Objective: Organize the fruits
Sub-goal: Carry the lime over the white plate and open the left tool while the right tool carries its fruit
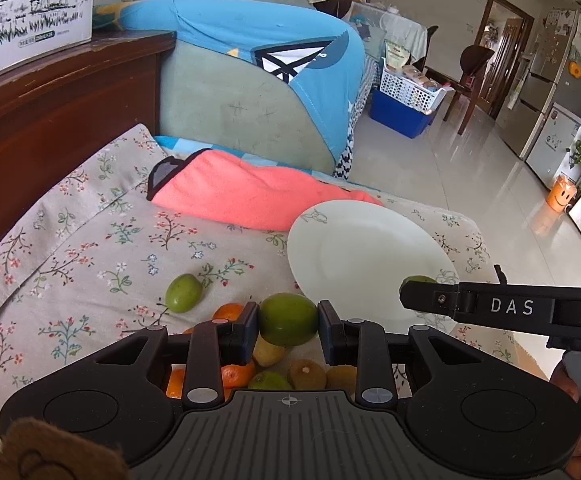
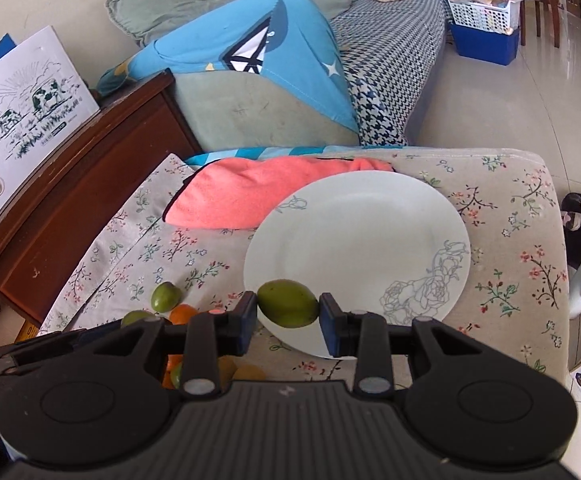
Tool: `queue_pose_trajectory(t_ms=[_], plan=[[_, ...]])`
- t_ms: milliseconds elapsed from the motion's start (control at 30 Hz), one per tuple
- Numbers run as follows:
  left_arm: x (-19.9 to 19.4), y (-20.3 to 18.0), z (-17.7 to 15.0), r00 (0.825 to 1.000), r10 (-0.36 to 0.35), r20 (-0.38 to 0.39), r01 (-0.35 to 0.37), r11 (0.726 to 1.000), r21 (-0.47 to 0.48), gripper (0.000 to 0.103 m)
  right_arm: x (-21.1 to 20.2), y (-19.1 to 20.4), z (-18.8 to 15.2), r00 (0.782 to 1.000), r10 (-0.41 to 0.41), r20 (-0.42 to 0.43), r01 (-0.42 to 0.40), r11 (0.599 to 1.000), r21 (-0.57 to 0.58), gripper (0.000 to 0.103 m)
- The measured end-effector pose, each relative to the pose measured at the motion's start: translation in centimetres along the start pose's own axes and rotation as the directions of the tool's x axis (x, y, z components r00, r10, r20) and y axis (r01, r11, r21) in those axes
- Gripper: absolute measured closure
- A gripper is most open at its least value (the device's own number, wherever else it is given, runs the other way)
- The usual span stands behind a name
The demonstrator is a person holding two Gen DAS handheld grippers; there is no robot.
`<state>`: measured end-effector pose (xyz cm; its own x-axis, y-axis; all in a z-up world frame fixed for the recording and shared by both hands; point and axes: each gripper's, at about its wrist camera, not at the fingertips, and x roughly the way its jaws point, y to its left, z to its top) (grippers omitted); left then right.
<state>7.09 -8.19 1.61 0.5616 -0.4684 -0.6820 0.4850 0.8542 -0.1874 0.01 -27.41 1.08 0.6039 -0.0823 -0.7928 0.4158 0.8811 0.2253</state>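
Only the left wrist view shows the fruit pile point(image 1: 274, 372) under the left claw point(image 1: 288, 322): oranges, kiwis and a green fruit, lying beside the near rim of the white plate point(image 1: 354, 248). The right wrist view alone shows the whole plate point(image 2: 362, 240), bare on the floral cloth point(image 2: 510, 280). Each claw is clenched on a green fruit. The left one's fruit point(image 1: 288, 319) sits between the pads, roundish, just off the plate's near-left edge. The right one's fruit point(image 2: 288, 309) is oval, its long axis running pad to pad, over the plate's near-left rim. A loose green fruit point(image 1: 183, 293) lies left of the plate.
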Motion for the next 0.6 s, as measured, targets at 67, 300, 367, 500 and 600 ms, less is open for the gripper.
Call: queue_pose_trajectory(t_ms=[67,300,367,500,600], plan=[[0.5,-0.3,0.5,1.0,-0.006,-0.001,0.006,1.0,0.007,0.074,0.3,-0.7,0.2,1.0,-0.007,-0.01,0.007,1.0,0.027,0.069],[2.8,-1.4,1.5,0.999,-0.032,-0.015,0.033,0.998,0.049,0.074,1.3,-2.2,0.7,0.998,-0.053,-0.036,0.056,0.996,0.075,0.069],[3.4,-1.8,1.6,0.999,-0.044,-0.024,0.045,0.997,0.06,0.074,1.7,-2.7,0.7,0.997,-0.064,-0.052,0.069,0.992,0.102,0.069],[4.5,-2.6,1.8,0.997,-0.065,-0.038,0.068,0.995,0.079,0.074,2.4,-3.8,0.7,0.994,-0.076,-0.077,0.088,0.983,0.16,0.069],[5.3,-3.2,1.9,0.997,-0.07,-0.044,0.074,0.992,0.098,0.074,2.6,-4.2,0.9,0.993,-0.093,-0.079,0.105,0.98,0.168,0.069]])
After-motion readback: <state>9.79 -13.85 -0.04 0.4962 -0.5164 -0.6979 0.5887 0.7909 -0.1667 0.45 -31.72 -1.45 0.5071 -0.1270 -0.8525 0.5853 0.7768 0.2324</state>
